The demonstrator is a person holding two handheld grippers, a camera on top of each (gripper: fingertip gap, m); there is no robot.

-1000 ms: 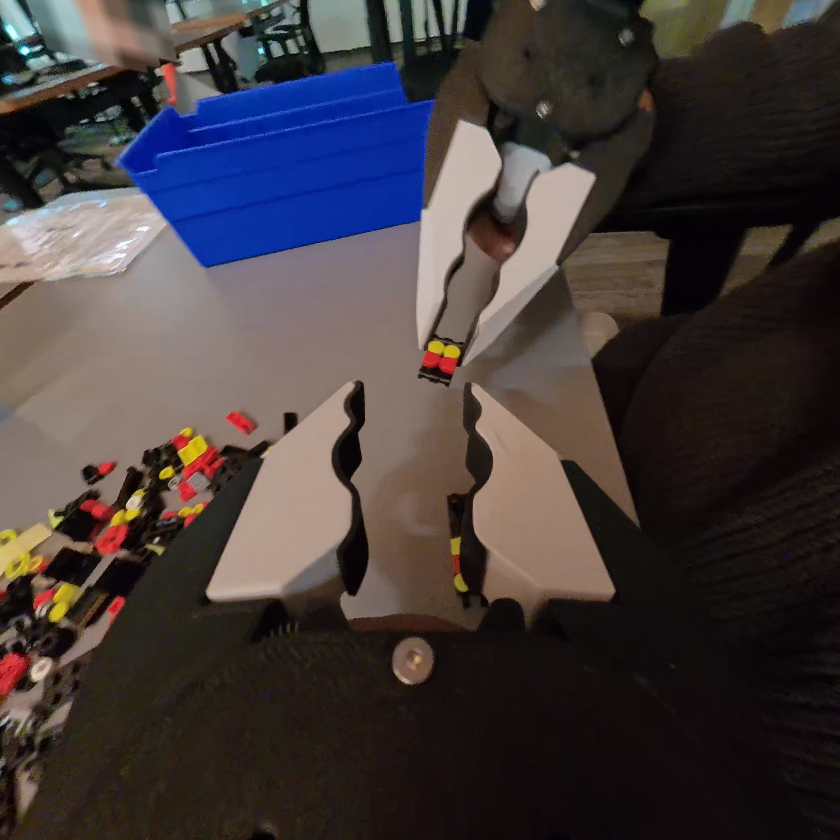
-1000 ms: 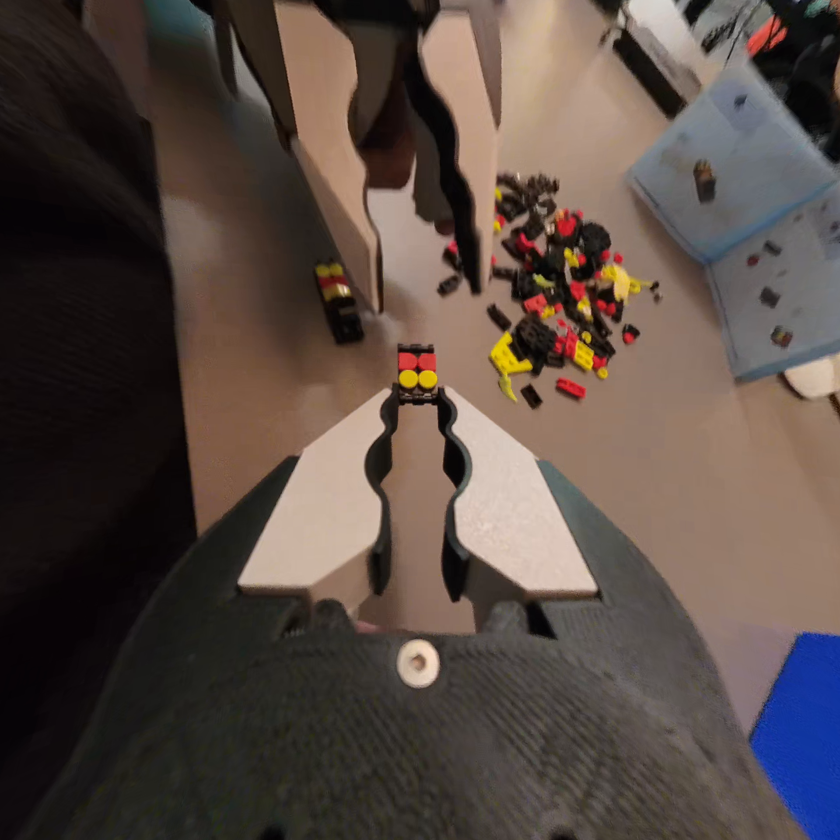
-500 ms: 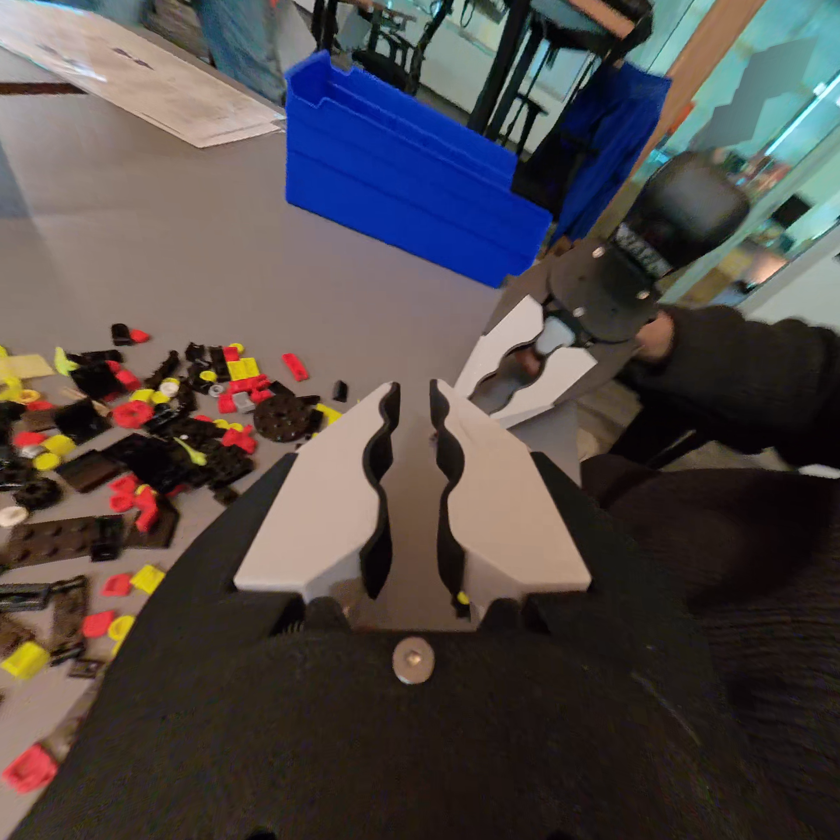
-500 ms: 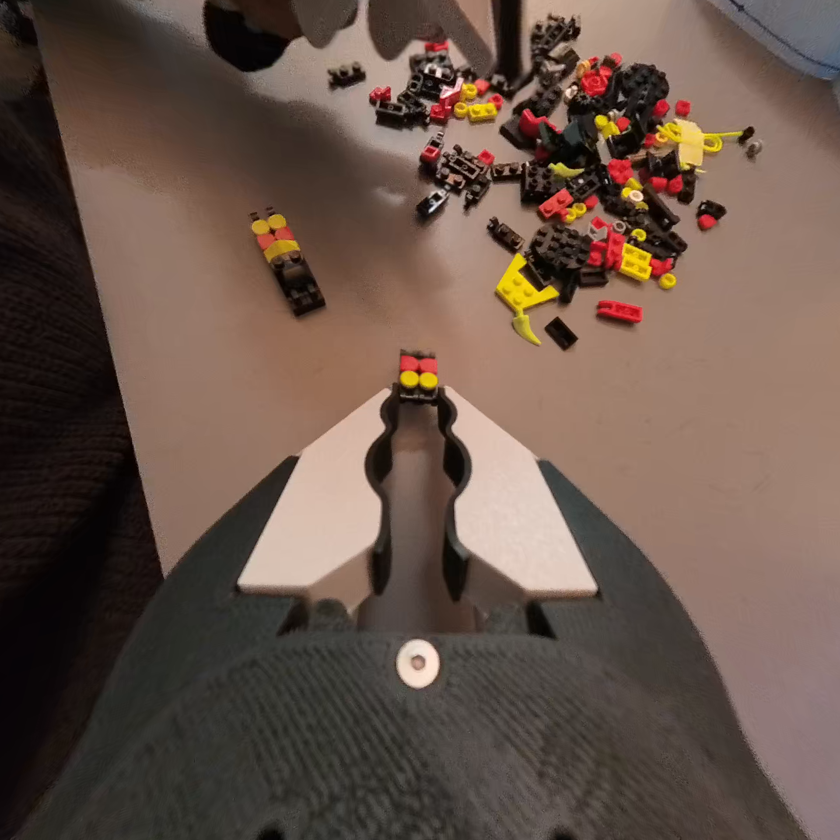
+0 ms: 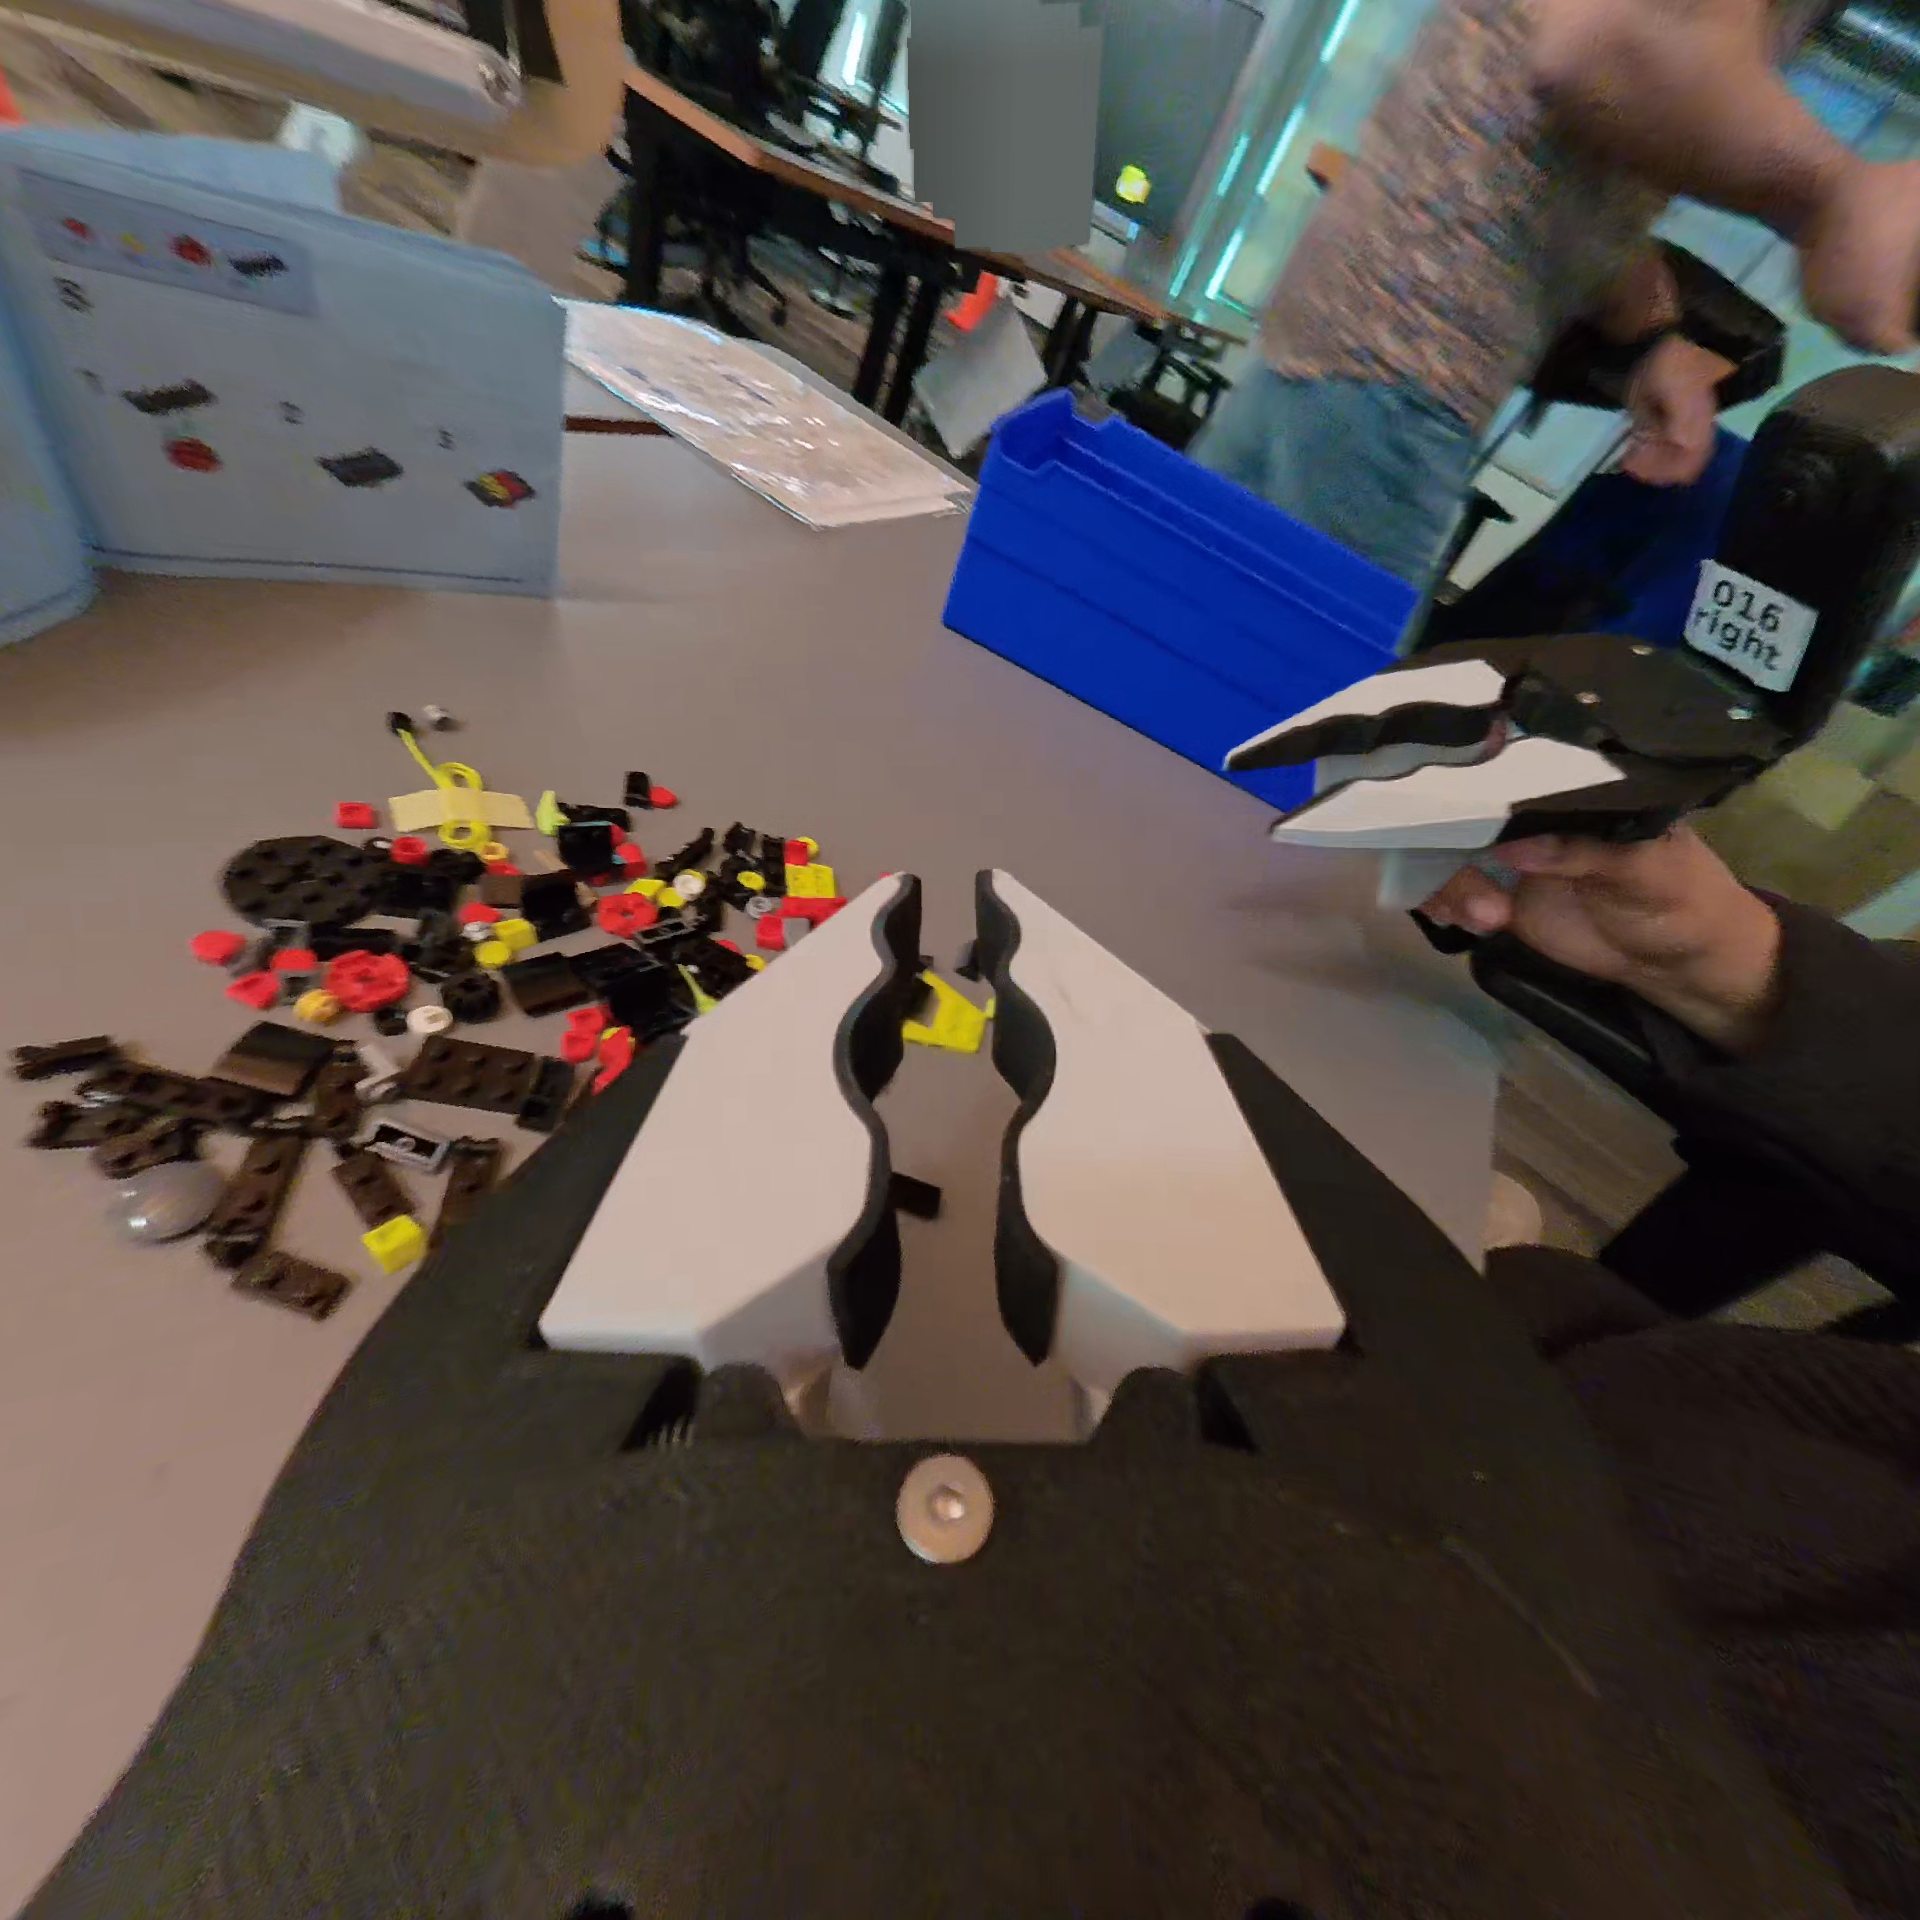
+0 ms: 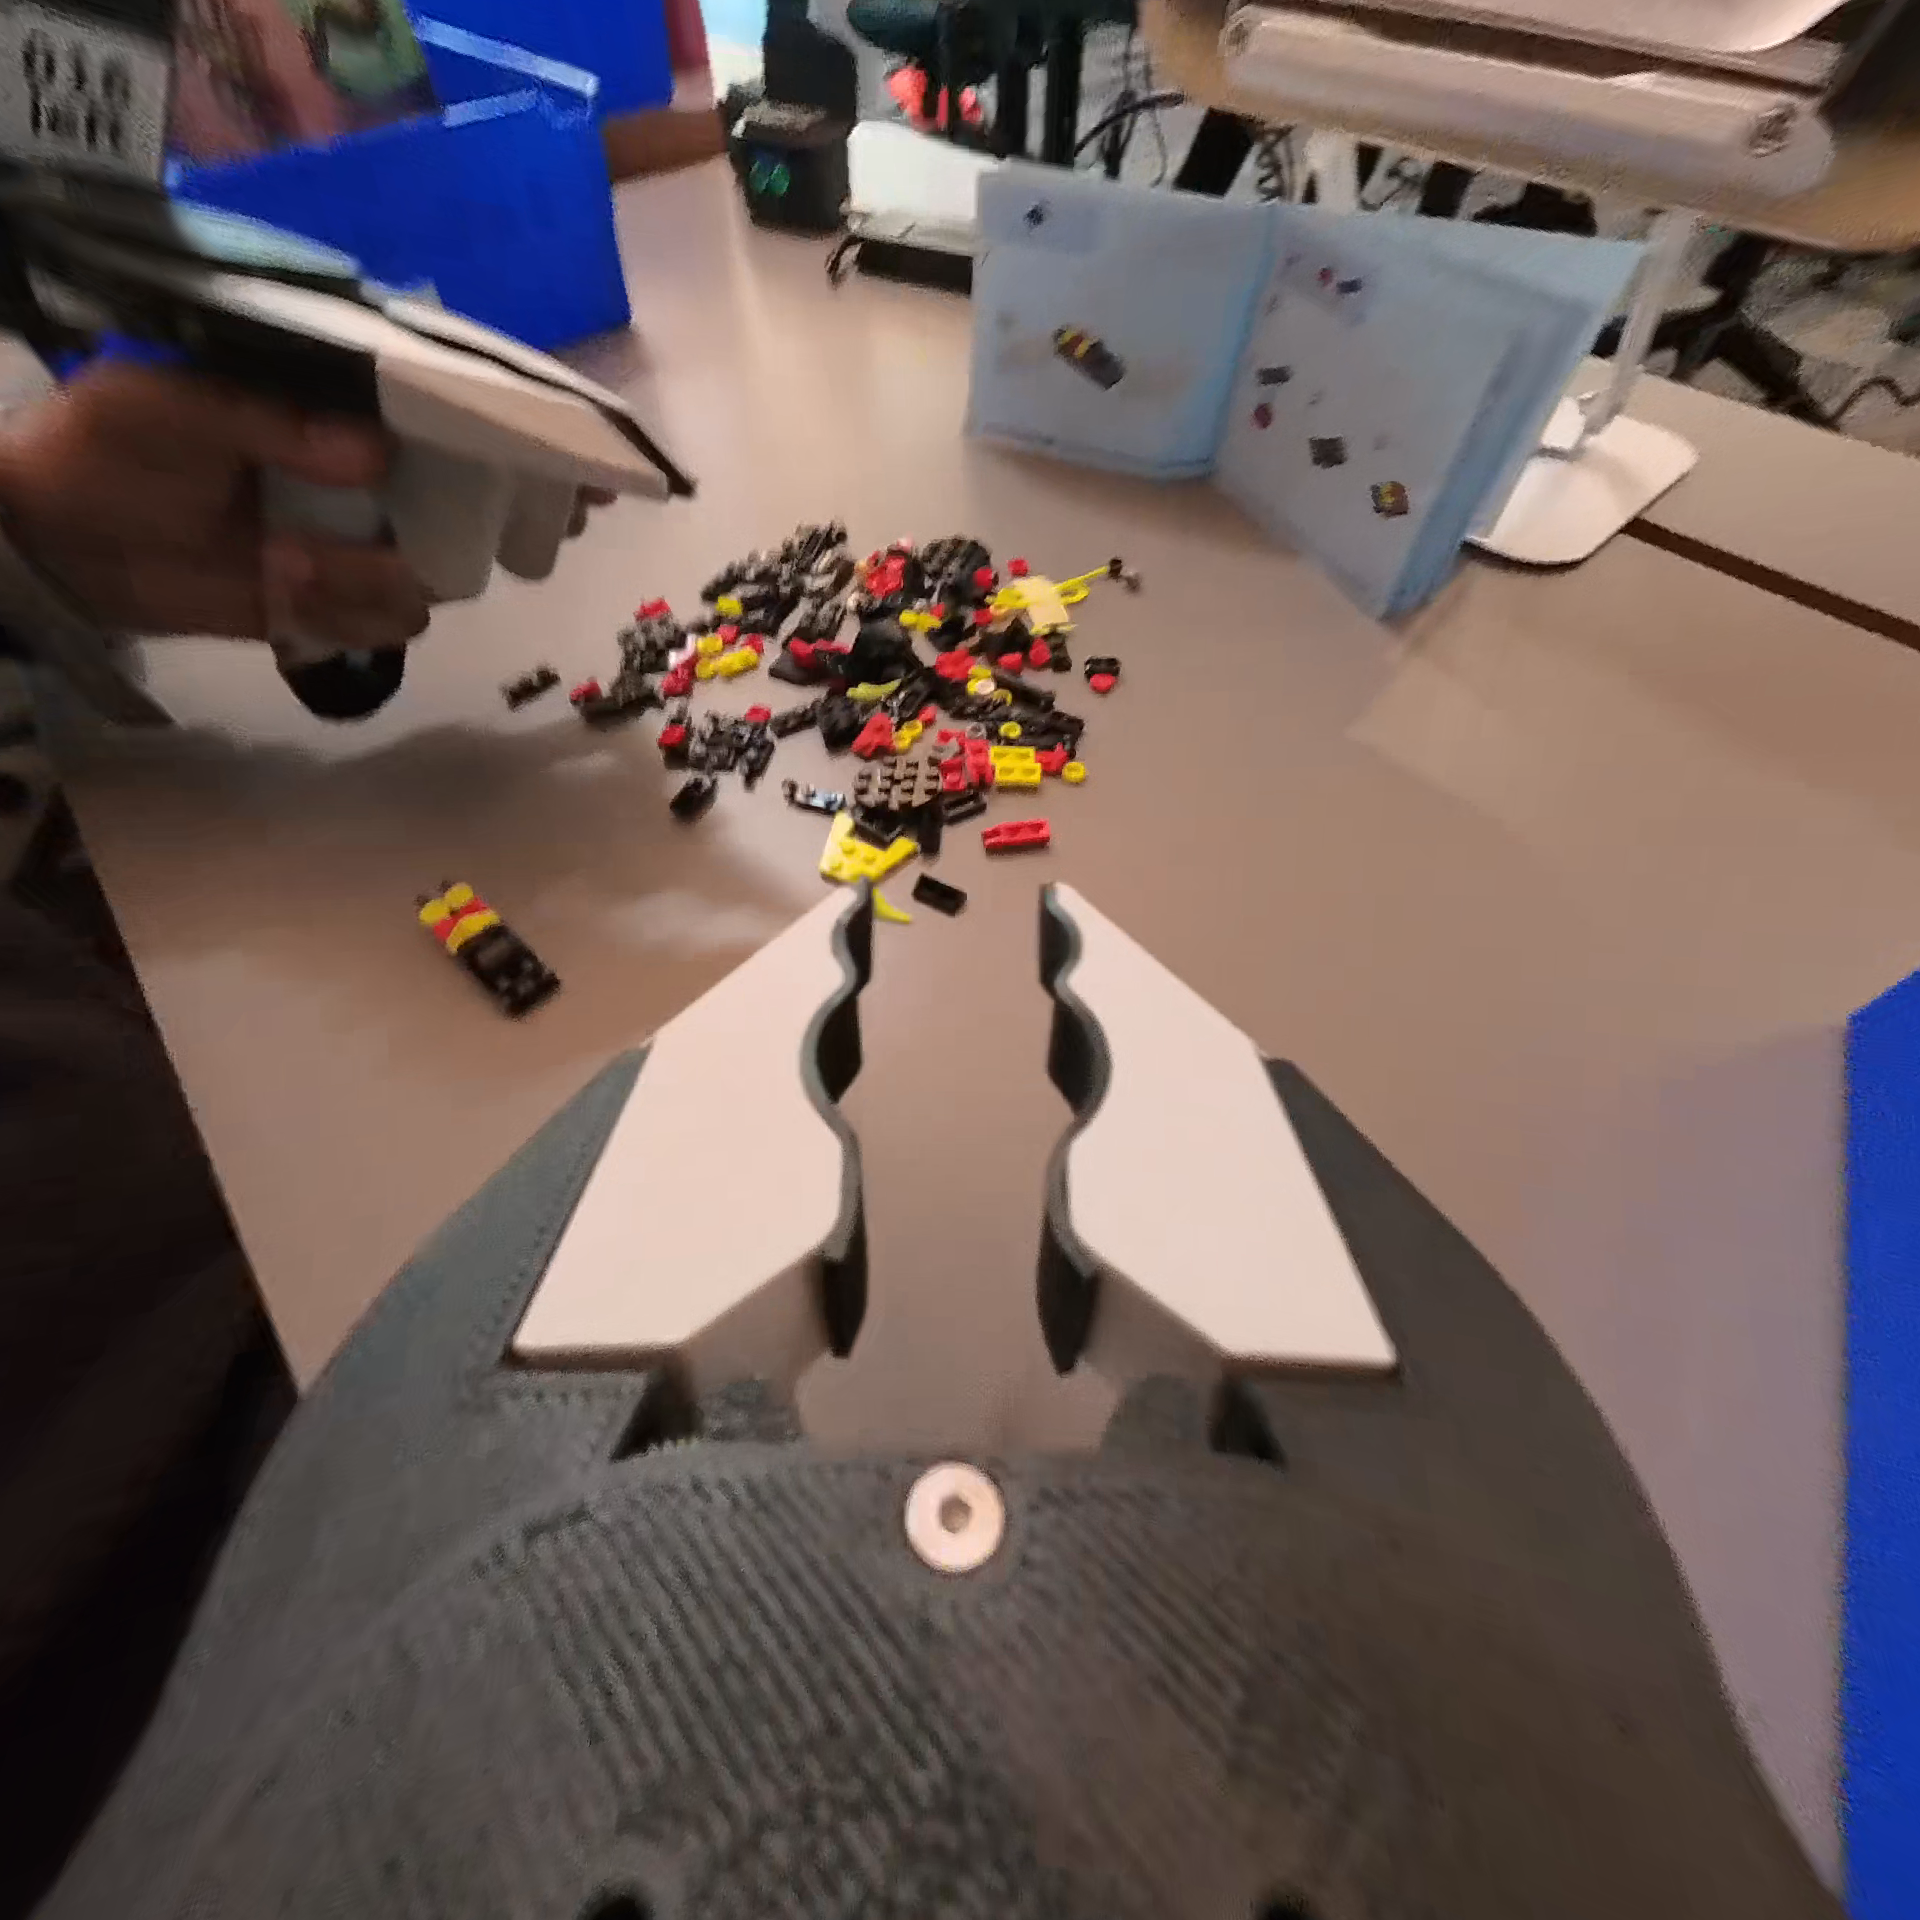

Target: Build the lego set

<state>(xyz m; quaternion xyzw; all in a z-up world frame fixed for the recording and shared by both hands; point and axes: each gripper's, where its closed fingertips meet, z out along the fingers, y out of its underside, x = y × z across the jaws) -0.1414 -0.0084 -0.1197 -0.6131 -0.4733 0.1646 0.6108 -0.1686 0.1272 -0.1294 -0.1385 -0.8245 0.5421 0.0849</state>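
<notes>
Left gripper (image 5: 948,883): fingers set a narrow gap apart, nothing between them; held above the table, aimed at the near edge of the loose pile.
Right gripper (image 6: 951,902): fingers apart, empty; held above the table, short of the pile.
Sub-assembly (image 6: 486,943): small black build with yellow and red striped plates at one end; lies flat on the table, apart from the pile, to the left in the right wrist view.
Loose bricks (image 6: 883,694): scattered heap of black, red and yellow pieces, mid-table; a yellow wedge plate (image 6: 862,854) at its near edge.
Instruction booklet (image 6: 1278,416): pale blue, standing open behind the pile.
Table (image 6: 1455,883): grey-brown, bare right of the pile.
Blue bin (image 5: 1164,582): beyond the pile, at the table's far side.
Progress: early, by my reading. One small section is built; most pieces lie unsorted and unattached.
Remaining: nearly the whole set.
</notes>
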